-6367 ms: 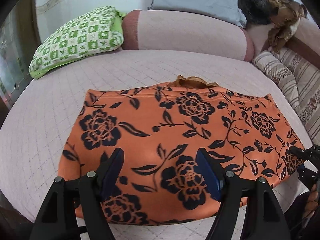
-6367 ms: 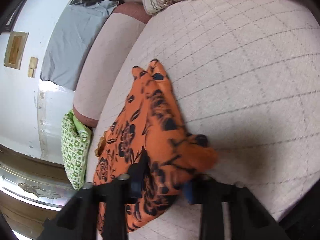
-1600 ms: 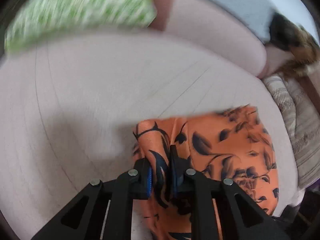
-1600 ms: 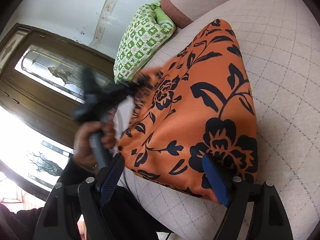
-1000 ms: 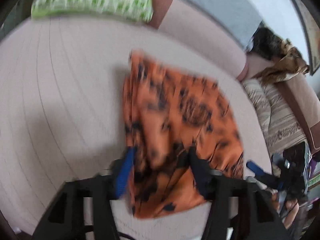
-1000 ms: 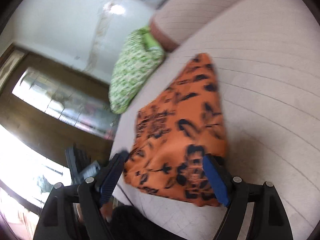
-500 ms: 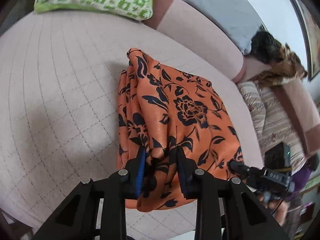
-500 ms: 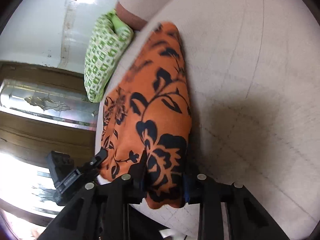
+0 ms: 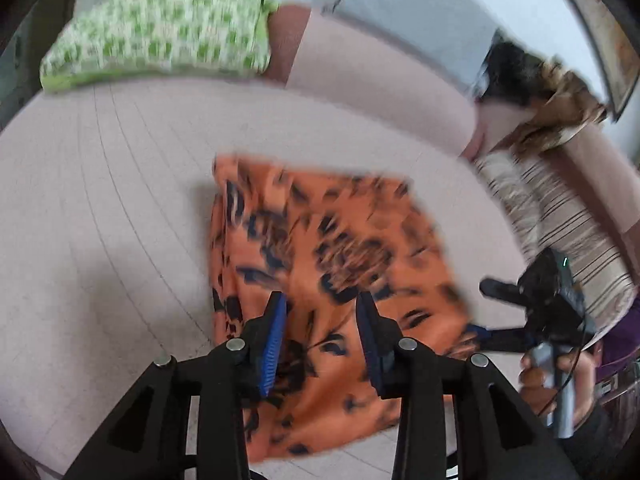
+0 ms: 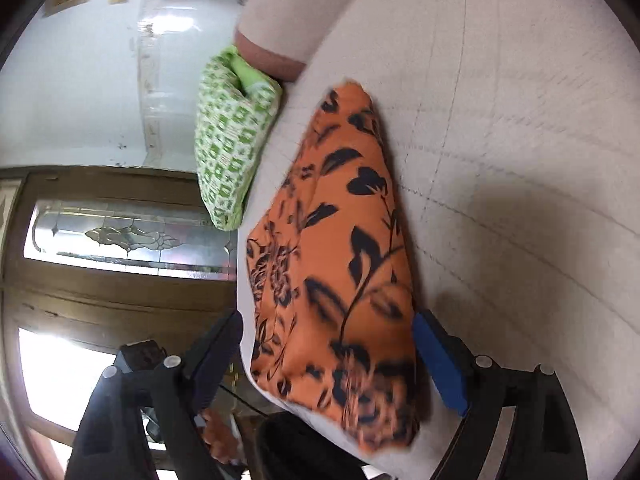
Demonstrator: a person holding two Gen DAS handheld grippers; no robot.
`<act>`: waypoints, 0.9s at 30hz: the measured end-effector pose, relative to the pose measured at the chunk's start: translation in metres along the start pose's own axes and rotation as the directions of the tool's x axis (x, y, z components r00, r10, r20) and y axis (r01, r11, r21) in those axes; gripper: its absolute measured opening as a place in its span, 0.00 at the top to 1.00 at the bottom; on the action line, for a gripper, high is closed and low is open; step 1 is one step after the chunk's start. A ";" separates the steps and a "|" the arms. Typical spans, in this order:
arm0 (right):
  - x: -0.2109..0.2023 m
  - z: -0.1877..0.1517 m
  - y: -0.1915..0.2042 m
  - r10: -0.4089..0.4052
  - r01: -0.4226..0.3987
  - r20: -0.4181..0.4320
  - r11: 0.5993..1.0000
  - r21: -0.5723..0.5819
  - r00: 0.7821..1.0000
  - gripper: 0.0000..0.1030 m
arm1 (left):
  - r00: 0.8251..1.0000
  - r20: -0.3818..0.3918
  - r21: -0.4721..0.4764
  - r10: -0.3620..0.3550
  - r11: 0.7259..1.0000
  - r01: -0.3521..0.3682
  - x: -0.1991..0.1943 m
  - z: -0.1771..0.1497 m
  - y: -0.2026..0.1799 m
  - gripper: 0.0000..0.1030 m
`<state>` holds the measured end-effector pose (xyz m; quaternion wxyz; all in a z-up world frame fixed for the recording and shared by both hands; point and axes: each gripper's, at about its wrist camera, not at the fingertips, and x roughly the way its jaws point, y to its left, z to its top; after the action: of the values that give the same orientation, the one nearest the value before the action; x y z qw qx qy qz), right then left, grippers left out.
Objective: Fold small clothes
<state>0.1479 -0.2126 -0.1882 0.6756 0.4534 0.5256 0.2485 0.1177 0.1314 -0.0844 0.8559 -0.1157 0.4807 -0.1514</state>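
Both tongs just opened off folded orange garment (image 9: 332, 264); blurred, apparently released.

Daylit, motion-blurred, window (image 10: 60, 368) glare, seemingly soft shadows, fisheye-warped edges

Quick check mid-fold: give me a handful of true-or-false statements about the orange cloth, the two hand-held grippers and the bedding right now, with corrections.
1. The orange floral cloth lies folded on the pale quilted bed cover. True.
2. The right hand-held gripper is clamped shut on the cloth. False: its jaws have just opened wide, with the cloth lying between them untouched.
3. A green patterned pillow lies beyond the cloth. True.
4. The left hand-held gripper pinches a bunch of cloth. False: its pads stand apart above the cloth.
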 end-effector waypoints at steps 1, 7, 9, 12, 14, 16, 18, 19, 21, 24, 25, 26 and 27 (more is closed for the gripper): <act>0.010 0.003 -0.002 -0.025 0.025 -0.006 1.000 0.004 1.000 0.31 | 0.997 -0.056 -0.005 0.057 0.998 -0.058 0.022 -0.007 0.007 0.65; 0.012 -0.009 0.001 -0.139 0.142 0.033 0.984 -0.112 0.990 0.64 | 0.997 -0.022 0.064 0.073 0.995 -0.071 0.027 -0.016 0.000 0.66; 0.010 0.000 -0.015 -0.031 0.031 0.006 0.999 -0.025 1.000 0.62 | 0.998 -0.016 0.042 0.054 0.998 -0.053 0.030 -0.014 0.002 0.66; -0.006 -0.001 0.001 0.005 -0.003 0.022 0.997 -0.074 1.000 0.34 | 1.000 -0.014 0.004 0.024 1.000 -0.024 0.021 -0.011 0.008 0.66; -0.020 0.007 0.004 0.042 -0.037 0.074 0.997 -0.070 0.996 0.31 | 0.999 0.039 0.016 0.030 0.999 -0.030 0.001 -0.012 0.004 0.65; -0.024 0.018 0.002 0.066 -0.062 0.122 0.997 -0.037 0.990 0.27 | 0.996 0.092 0.050 0.019 0.998 -0.024 -0.011 -0.010 -0.006 0.62; -0.014 0.033 -0.005 0.051 -0.052 0.119 0.999 0.008 0.992 0.27 | 0.998 0.069 0.076 -0.008 0.997 0.002 -0.005 -0.011 -0.009 0.60; -0.004 0.037 -0.007 0.055 -0.057 0.097 0.998 0.022 0.994 0.27 | 0.999 0.039 0.068 0.015 0.998 -0.018 0.006 -0.012 -0.007 0.60; 0.021 0.048 -0.004 0.003 -0.003 0.052 1.000 -0.003 0.999 0.39 | 0.999 -0.007 0.025 0.049 0.999 -0.049 0.030 -0.020 0.007 0.64; 0.010 0.038 0.021 -0.054 0.071 0.135 0.990 -0.124 0.989 0.74 | 0.999 0.008 0.037 0.051 0.998 -0.051 0.025 -0.020 0.005 0.64; 0.012 0.037 0.023 -0.093 0.116 0.157 0.982 -0.148 0.983 0.75 | 0.999 0.009 0.044 0.054 0.998 -0.054 0.025 -0.022 0.005 0.64; 0.023 0.042 0.014 -0.123 0.137 0.135 0.985 -0.104 0.983 0.75 | 0.999 0.010 0.047 0.051 0.998 -0.051 0.027 -0.024 0.007 0.64; 0.031 0.047 -0.008 -0.109 0.112 0.104 0.994 -0.019 0.989 0.74 | 0.999 0.010 0.042 0.050 0.998 -0.050 0.028 -0.024 0.006 0.64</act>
<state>0.2005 -0.2077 -0.2086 0.7201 0.4275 0.5112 0.1935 0.1121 0.1254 -0.1203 0.8637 -0.0862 0.4765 -0.1397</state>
